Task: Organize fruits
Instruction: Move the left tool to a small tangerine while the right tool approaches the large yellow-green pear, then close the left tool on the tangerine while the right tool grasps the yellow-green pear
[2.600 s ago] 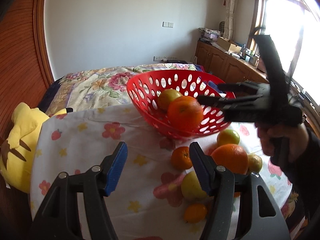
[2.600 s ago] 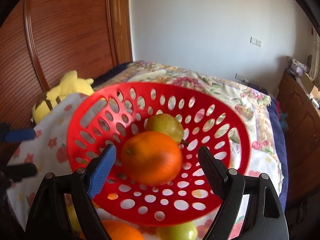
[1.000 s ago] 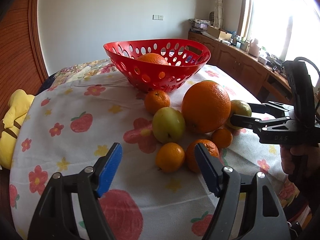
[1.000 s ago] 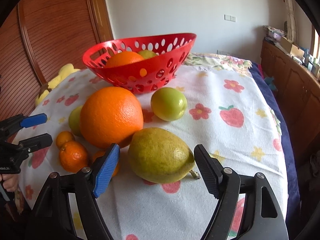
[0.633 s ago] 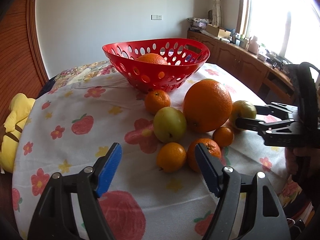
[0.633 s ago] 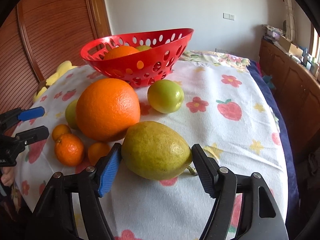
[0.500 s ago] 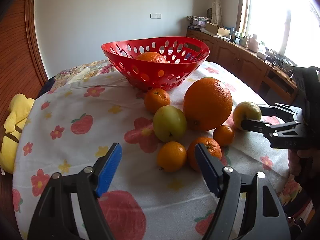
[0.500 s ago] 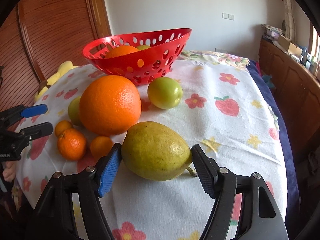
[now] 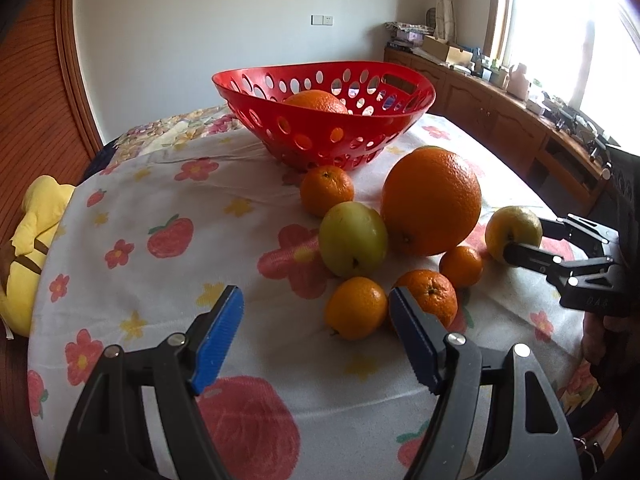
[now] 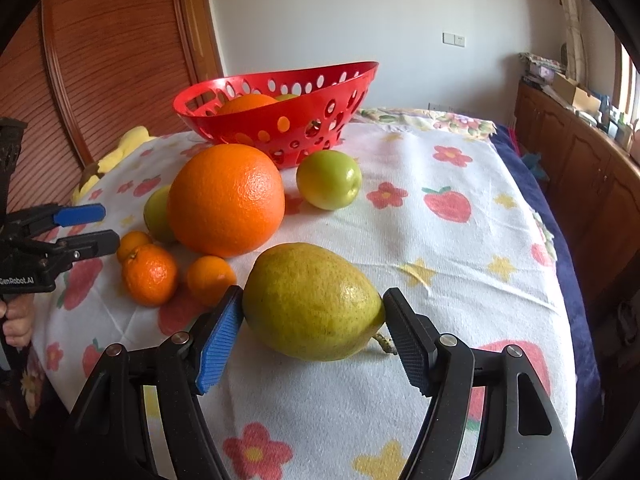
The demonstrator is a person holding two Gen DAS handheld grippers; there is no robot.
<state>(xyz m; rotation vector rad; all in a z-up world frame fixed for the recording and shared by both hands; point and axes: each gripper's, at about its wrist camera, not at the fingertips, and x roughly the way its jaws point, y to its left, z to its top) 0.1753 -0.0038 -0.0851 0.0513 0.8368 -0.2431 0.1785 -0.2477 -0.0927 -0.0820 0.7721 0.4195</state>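
My right gripper (image 10: 312,320) is shut on a yellow-green pear (image 10: 310,300), both pads touching its sides, just above the cloth; it also shows in the left wrist view (image 9: 513,234). My left gripper (image 9: 316,332) is open and empty, low over the table, with a small mandarin (image 9: 355,307) just beyond its tips. A red perforated basket (image 9: 324,118) at the back holds an orange (image 9: 316,101). A large orange (image 9: 431,196), a green fruit (image 9: 353,238) and other small mandarins (image 9: 427,296) lie in a cluster.
A floral cloth (image 9: 168,216) covers the round table. Another green fruit (image 10: 329,179) lies near the basket. A yellow plush toy (image 9: 28,240) sits off the left edge. Wooden cabinets (image 9: 504,120) line the right wall.
My right gripper came down from over the basket to the pear and closed its pads onto it. My left gripper dropped low and moved slightly closer to the fruit cluster.
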